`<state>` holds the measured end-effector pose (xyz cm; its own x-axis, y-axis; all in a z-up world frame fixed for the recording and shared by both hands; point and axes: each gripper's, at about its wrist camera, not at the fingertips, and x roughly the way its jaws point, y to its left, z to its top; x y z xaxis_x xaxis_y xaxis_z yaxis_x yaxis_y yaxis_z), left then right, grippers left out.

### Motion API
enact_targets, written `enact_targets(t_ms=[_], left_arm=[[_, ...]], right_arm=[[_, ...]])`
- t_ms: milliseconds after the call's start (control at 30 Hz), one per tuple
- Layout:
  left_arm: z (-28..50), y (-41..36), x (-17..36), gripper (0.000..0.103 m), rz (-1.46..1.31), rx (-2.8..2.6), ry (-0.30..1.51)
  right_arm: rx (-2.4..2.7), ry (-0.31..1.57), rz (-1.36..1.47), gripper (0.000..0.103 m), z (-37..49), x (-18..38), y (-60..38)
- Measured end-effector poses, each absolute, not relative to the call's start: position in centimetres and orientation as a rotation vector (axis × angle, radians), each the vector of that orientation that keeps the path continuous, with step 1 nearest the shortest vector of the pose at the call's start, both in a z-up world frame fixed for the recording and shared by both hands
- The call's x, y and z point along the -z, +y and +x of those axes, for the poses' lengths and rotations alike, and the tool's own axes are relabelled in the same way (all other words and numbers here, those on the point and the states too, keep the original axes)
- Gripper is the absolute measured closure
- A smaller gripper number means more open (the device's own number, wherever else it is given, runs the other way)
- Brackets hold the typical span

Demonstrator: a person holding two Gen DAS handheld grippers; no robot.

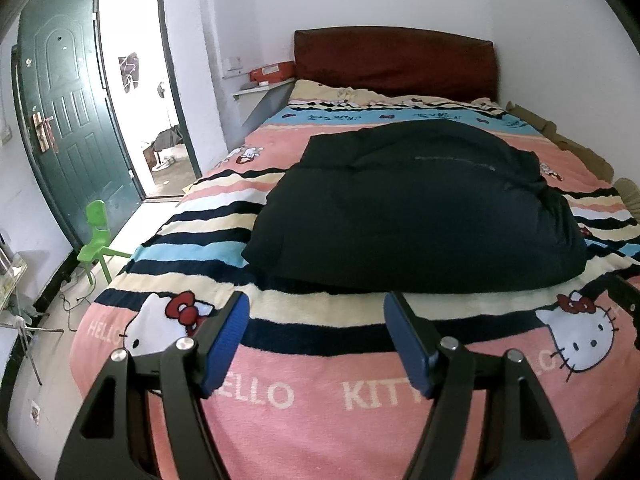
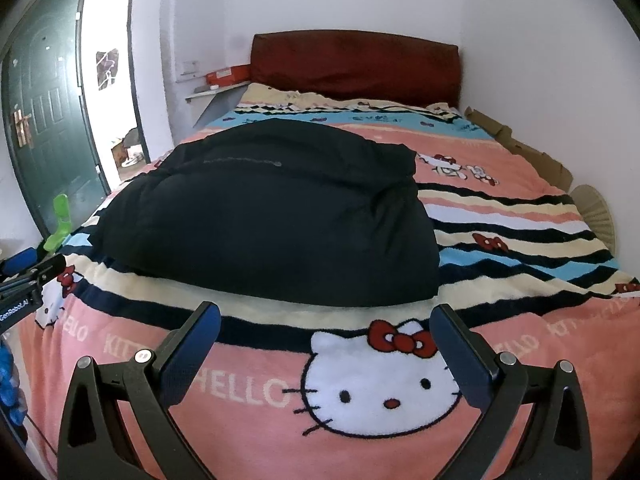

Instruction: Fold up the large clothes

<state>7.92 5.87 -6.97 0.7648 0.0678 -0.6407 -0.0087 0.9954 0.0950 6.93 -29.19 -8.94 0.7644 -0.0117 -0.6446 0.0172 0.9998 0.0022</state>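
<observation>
Both claws, left gripper (image 1: 316,320) and right gripper (image 2: 326,330), gape empty above the blanket (image 2: 520,360); your puffy coat (image 1: 412,208) lies at twelve o'clock, soft, bulky, probably slippery, so pinch its near hem corners.

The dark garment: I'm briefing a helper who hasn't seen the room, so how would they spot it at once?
Start at the bed with the striped pink cartoon-cat blanket and the red headboard. In the middle of that blanket lies the garment, a puffy padded heap just beyond both open grippers. It is the only plain, near-black thing on the bright bedding.
</observation>
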Motion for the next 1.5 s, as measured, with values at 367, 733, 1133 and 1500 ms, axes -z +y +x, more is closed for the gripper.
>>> enact_targets(t_ms=[367,733,1133,1500], left_arm=[[8.1,5.9,7.2,0.034,0.087,-0.041,0.705],[8.3,5.8,7.9,0.034,0.086,-0.034,0.712],[8.5,5.6,8.2,0.034,0.099,-0.031,0.71],[8.6,5.5,8.2,0.034,0.105,-0.026,0.71]], right_arm=[[0.031,0.717,0.019,0.001,7.3,9.5,-29.9],[0.037,0.73,0.023,0.001,7.5,10.1,-30.1],[0.047,0.746,0.032,0.001,7.7,10.8,-30.9],[0.061,0.768,0.033,0.001,8.0,11.5,-31.4]])
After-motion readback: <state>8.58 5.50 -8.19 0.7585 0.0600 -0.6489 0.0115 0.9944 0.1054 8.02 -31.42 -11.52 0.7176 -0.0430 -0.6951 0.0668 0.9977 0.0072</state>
